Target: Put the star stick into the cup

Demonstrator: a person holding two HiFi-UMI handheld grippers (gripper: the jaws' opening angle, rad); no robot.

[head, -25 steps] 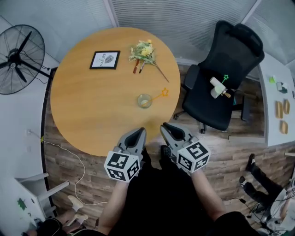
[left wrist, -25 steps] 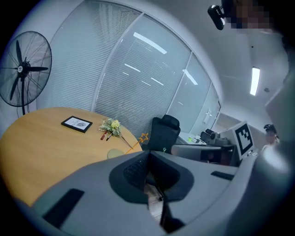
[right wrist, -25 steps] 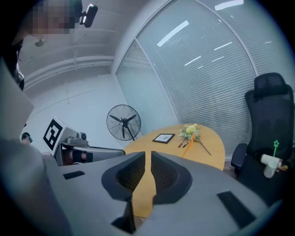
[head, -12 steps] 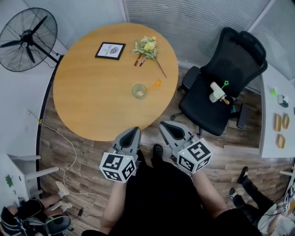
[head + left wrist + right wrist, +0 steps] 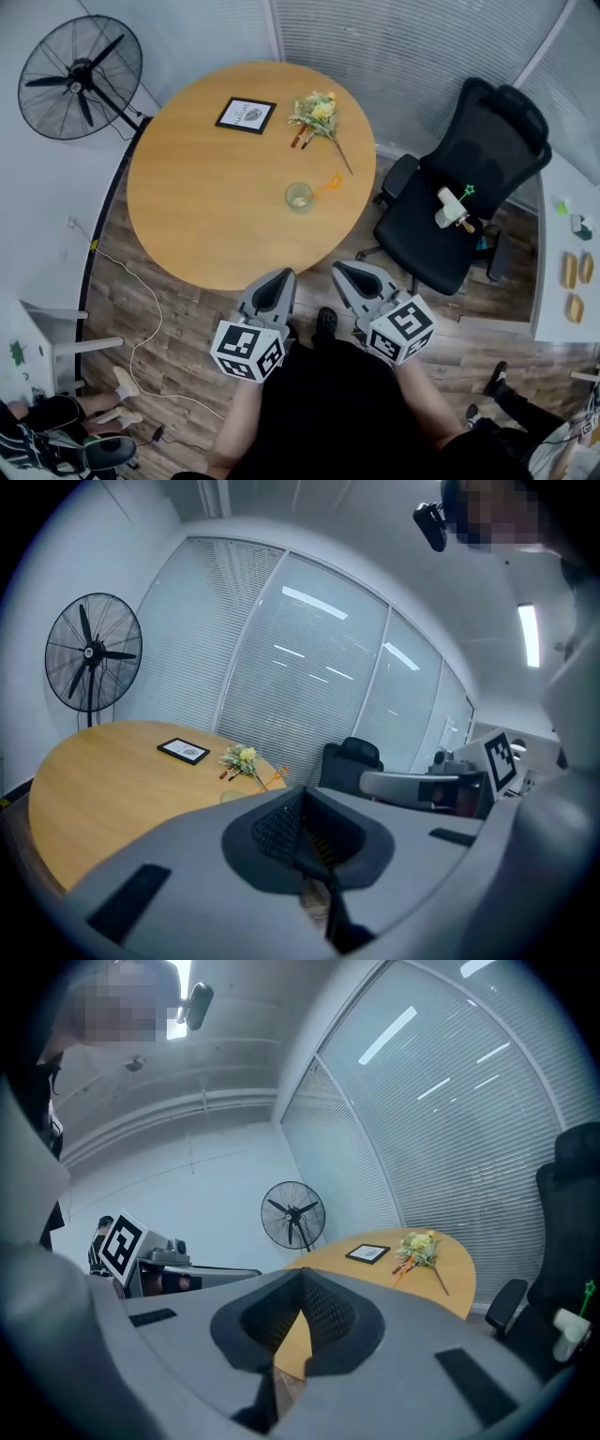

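A clear cup [image 5: 298, 196] stands on the round wooden table [image 5: 206, 206], right of its middle. An orange star stick [image 5: 331, 182] slants from the cup's rim to the right; whether its end rests inside the cup I cannot tell. A green star stick [image 5: 466, 192] lies with a white object [image 5: 448, 207] on the black office chair [image 5: 450, 216]. My left gripper [image 5: 281, 276] and right gripper [image 5: 343, 269] are both shut and empty. They are held side by side close to my body, off the table's near edge.
A framed picture [image 5: 246, 114] and a bunch of yellow flowers [image 5: 317, 111] lie at the table's far side. A floor fan [image 5: 80, 77] stands at the left. A white cable [image 5: 150, 328] runs over the wooden floor. A white desk [image 5: 572, 272] is at the right.
The table, the cup and the chair sit farther from both grippers than a second ago. Both grippers stay together near my body.
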